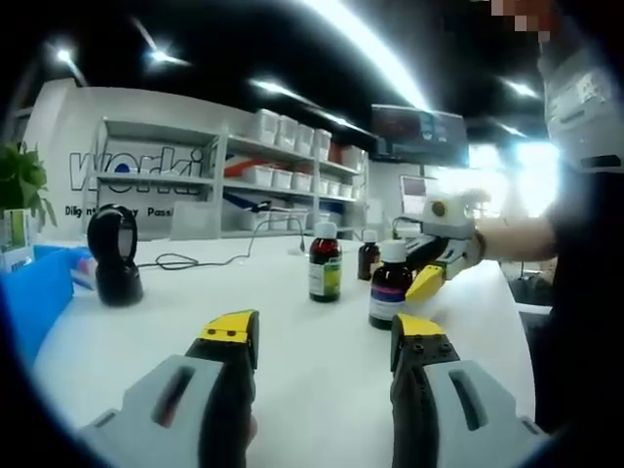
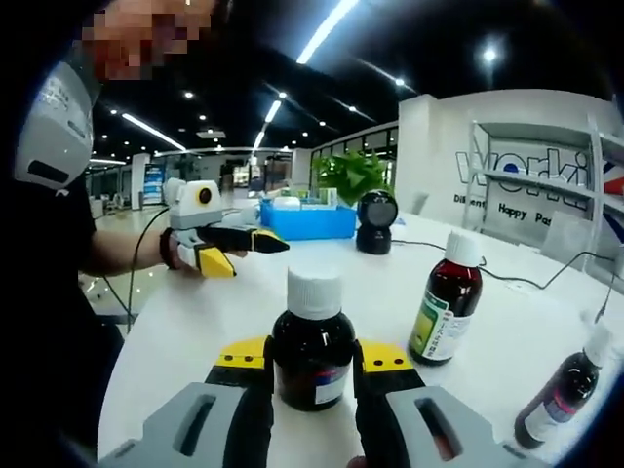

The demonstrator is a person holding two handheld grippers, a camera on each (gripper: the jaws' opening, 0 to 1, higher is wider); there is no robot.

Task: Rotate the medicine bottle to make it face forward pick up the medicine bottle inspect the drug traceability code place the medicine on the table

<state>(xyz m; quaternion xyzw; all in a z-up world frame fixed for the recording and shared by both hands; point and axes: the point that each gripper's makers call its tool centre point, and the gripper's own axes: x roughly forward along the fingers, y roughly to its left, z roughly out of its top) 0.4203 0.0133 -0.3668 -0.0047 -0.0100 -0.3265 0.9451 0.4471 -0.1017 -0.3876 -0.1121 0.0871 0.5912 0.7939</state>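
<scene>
Ceiling strip lights (image 1: pixel 366 44) are glaring brightly overhead, far above each claw. Fisheye distortion is bending the edges, and distant windows (image 1: pixel 507 175) are blowing out white.

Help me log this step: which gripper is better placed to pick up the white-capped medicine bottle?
The right gripper: its jaws already flank the medicine bottle on the table. The left gripper hangs open, apart from it.

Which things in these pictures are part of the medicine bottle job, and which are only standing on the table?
Part of the job:
- medicine bottle with white cap, between the right gripper jaws
- white table

Only standing there:
- bottle with green label
- small dark bottle
- black scanner
- blue tray
- plant
</scene>
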